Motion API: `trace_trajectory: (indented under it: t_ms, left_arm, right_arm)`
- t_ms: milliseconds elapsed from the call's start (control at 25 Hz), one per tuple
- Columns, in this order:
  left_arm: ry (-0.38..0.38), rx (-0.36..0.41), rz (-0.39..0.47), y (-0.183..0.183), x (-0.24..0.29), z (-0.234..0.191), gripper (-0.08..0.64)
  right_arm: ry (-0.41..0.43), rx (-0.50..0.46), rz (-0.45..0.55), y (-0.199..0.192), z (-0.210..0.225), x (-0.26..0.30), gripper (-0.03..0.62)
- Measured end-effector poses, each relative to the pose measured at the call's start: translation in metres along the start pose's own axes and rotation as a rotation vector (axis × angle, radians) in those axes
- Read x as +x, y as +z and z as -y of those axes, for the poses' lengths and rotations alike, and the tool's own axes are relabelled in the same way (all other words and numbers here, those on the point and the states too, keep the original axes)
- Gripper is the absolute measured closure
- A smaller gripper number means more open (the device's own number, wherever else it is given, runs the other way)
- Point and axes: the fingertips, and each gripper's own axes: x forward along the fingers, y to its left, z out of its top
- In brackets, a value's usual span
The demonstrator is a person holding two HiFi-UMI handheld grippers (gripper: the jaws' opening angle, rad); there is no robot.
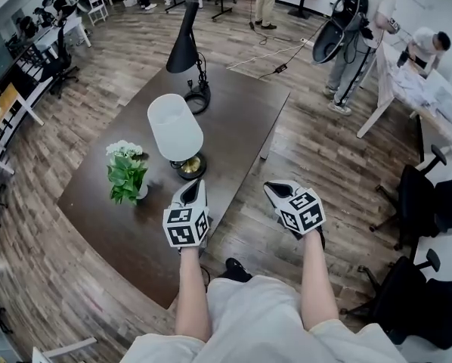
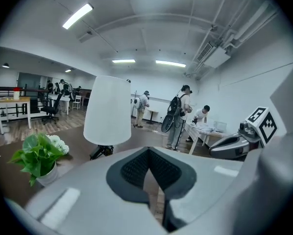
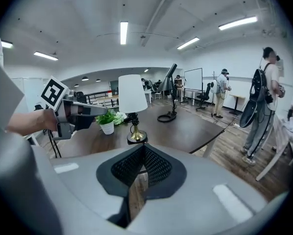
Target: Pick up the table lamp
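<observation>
The table lamp has a white shade and a brass base; it stands upright on the dark wooden table. My left gripper hovers over the table just short of the lamp's base, jaws shut and empty. In the left gripper view the shade rises ahead and to the left of the jaws. My right gripper hangs off the table's right edge above the floor, shut and empty. In the right gripper view the lamp stands ahead, with the left gripper at its left.
A potted plant sits left of the lamp. A black desk lamp stands at the table's far end. Office chairs stand at the right. People stand by a white table at the back right.
</observation>
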Motion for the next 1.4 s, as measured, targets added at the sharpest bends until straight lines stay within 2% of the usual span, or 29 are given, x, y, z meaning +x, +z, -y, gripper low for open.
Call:
trace_trajectory:
  t_ms: [280, 440, 560, 680, 800, 880, 1080, 1160, 1240, 1400]
  left_arm:
    - [0.037, -0.028, 0.012, 0.005, 0.019, -0.029, 0.56]
    - [0.052, -0.03, -0.014, -0.006, 0.015, -0.034, 0.56]
    - [0.062, -0.029, -0.029, -0.015, 0.008, -0.038, 0.56]
    - [0.086, -0.062, -0.031, -0.028, -0.002, -0.042, 0.56]
    - [0.135, -0.08, -0.054, -0.048, -0.019, -0.055, 0.56]
    - [0.176, -0.094, -0.071, -0.057, -0.028, -0.066, 0.56]
    - [0.269, -0.114, -0.056, -0.043, -0.037, -0.088, 0.56]
    - [0.299, -0.128, -0.036, -0.037, -0.04, -0.093, 0.56]
    - [0.319, -0.133, -0.037, -0.036, -0.043, -0.097, 0.56]
    - [0.409, -0.202, -0.056, -0.052, -0.056, -0.114, 0.56]
  right_arm:
    - [0.013, -0.005, 0.036, 0.016, 0.001, 0.034, 0.565]
    - [0.056, -0.016, -0.003, 0.0, -0.015, 0.055, 0.565]
    - [0.065, 0.011, 0.017, 0.0, -0.02, 0.07, 0.565]
    - [0.047, 0.028, 0.046, 0.004, -0.02, 0.082, 0.565]
    - [0.039, 0.054, 0.084, 0.009, -0.025, 0.098, 0.561]
    - [0.078, 0.061, 0.091, 0.011, -0.034, 0.113, 0.554]
    - [0.189, 0.015, 0.058, 0.021, -0.055, 0.148, 0.552]
    - [0.195, 0.006, 0.047, 0.024, -0.059, 0.163, 0.535]
    - [0.183, 0.028, 0.042, 0.032, -0.057, 0.18, 0.482]
    - [0.213, -0.036, 0.015, 0.041, -0.059, 0.206, 0.477]
